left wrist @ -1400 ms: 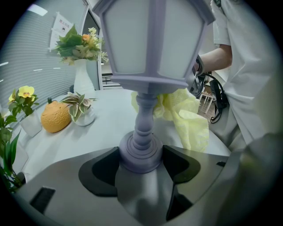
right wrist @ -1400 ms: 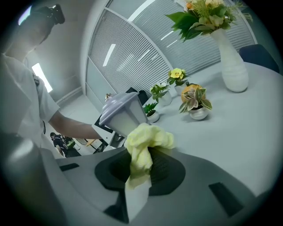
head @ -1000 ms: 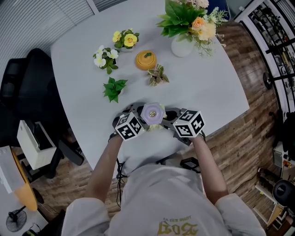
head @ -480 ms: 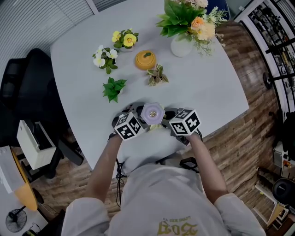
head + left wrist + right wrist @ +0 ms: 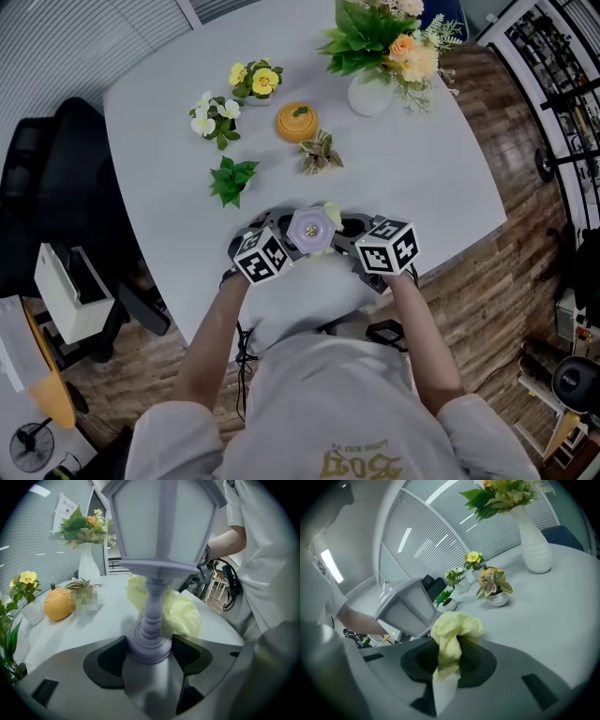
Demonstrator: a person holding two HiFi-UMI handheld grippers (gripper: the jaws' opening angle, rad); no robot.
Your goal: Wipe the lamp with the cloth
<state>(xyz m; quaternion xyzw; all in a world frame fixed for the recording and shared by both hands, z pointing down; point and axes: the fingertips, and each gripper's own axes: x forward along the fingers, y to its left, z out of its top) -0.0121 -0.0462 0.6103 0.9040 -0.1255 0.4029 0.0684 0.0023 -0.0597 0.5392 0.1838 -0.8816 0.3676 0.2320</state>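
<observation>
Two forearms stretch from the person's chest toward twelve o'clock and converge over the near edge of the white counter [image 5: 422, 159]. In the head view, the left claw [image 5: 284, 234] sits at the lamp's [image 5: 310, 230] nine o'clock and the right claw [image 5: 345, 230] at its three o'clock. A scrap of yellow cloth [image 5: 332, 215] peeks out at the lamp's one o'clock.

The left gripper view shows what the top-down look hides. The left claw is clenched on the lamp's round base [image 5: 149, 641], the lamp stands upright, and the cloth is bunched just behind the stem at two o'clock.

In the right gripper view, the right claw pinches the cloth, whose crumpled top lies just beside the lantern head's lower corner at ten o'clock; whether they touch I cannot tell. A white vase [image 5: 534, 545] and small potted plants [image 5: 494, 590] stand well behind.
</observation>
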